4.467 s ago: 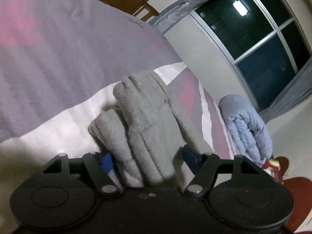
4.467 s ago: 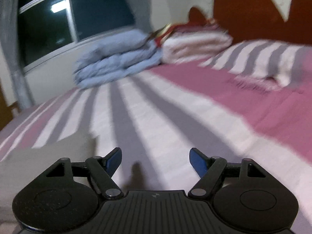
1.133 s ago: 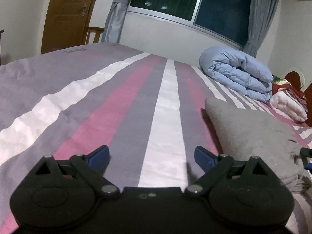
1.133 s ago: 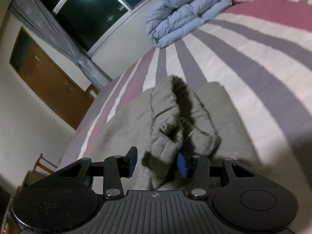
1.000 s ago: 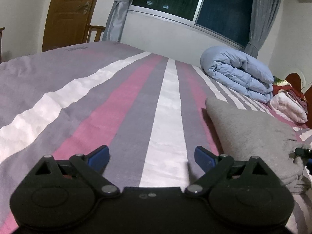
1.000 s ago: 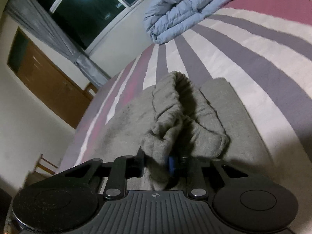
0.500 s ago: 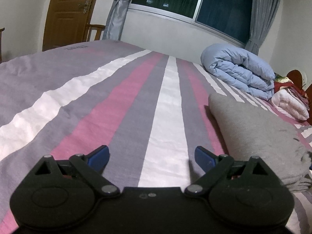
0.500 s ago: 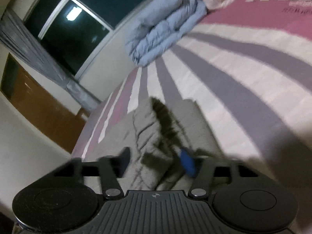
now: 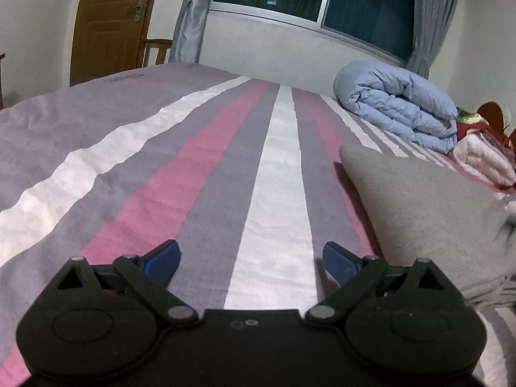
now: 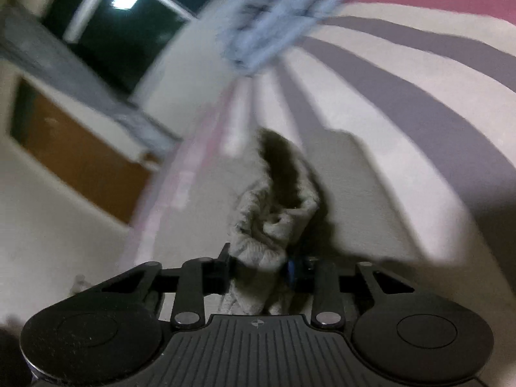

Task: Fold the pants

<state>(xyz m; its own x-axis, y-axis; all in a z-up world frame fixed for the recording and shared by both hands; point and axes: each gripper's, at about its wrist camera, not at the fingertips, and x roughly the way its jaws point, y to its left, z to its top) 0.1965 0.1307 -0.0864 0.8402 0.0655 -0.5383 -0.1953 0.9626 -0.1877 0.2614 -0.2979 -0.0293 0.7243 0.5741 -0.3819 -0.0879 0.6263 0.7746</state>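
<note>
The grey pants lie folded on the striped bed at the right of the left wrist view. My left gripper is open and empty, low over the bedspread, to the left of the pants. In the blurred right wrist view, my right gripper is shut on a bunched fold of the grey pants and lifts it above the rest of the garment.
The pink, grey and white striped bedspread covers the bed. A rolled blue duvet and folded pink bedding sit at the far right. A wooden door, a chair and a dark window are beyond the bed.
My right gripper closed on a bunch of the pants, opened briefly half a second ago, and is now shut on the fold again while moving fast. My left gripper stayed open and nearly still.
</note>
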